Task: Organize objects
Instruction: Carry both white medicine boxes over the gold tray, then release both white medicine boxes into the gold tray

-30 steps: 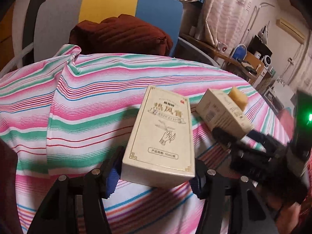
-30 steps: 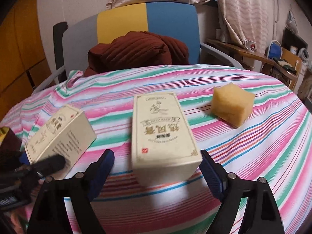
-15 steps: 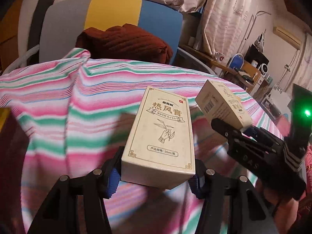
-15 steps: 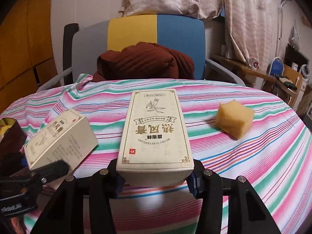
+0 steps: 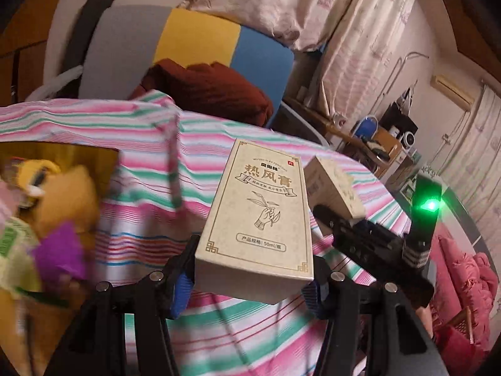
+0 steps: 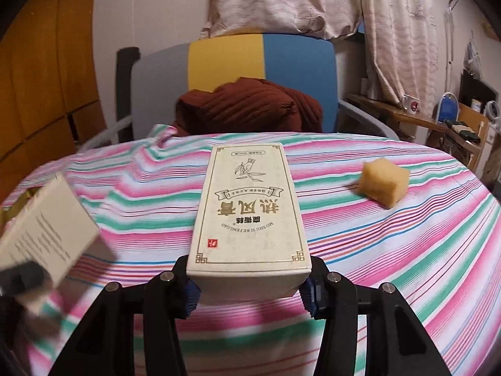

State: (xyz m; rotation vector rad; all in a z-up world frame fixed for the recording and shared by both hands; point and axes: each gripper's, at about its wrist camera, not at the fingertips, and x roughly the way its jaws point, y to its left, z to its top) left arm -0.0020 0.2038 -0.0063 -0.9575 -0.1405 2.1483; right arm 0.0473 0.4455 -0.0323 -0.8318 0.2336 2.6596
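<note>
In the left wrist view, above the striped tablecloth (image 5: 219, 144), the left gripper (image 5: 247, 285) is clamped on a cream carton (image 5: 260, 216), blue pads pressed to both long sides near its bottom end; printed face up, text upright to the camera. The carton is lifted clear of the cloth and tilted. To its right, the right gripper (image 5: 341, 219) shows as a black body with a green light, holding a second cream carton (image 5: 332, 185) just beside the first. At the left edge, blurred: a bin (image 5: 62, 153) holding yellow, purple and green items; details unreadable. Behind the table, a chair (image 5: 200, 37) with grey, yellow and blue panels carries a brown garment (image 5: 213, 91). In the right wrist view, the right gripper (image 6: 249, 291) is closed on the second carton (image 6: 250, 206), pads against both sides at its near end, print inverted to the camera, raised over the cloth (image 6: 391, 250). A yellow sponge cube (image 6: 383, 181) lies on the cloth, right, well apart. The first carton (image 6: 50, 225) appears at left, blurred, in the left gripper (image 6: 22, 279).
</note>
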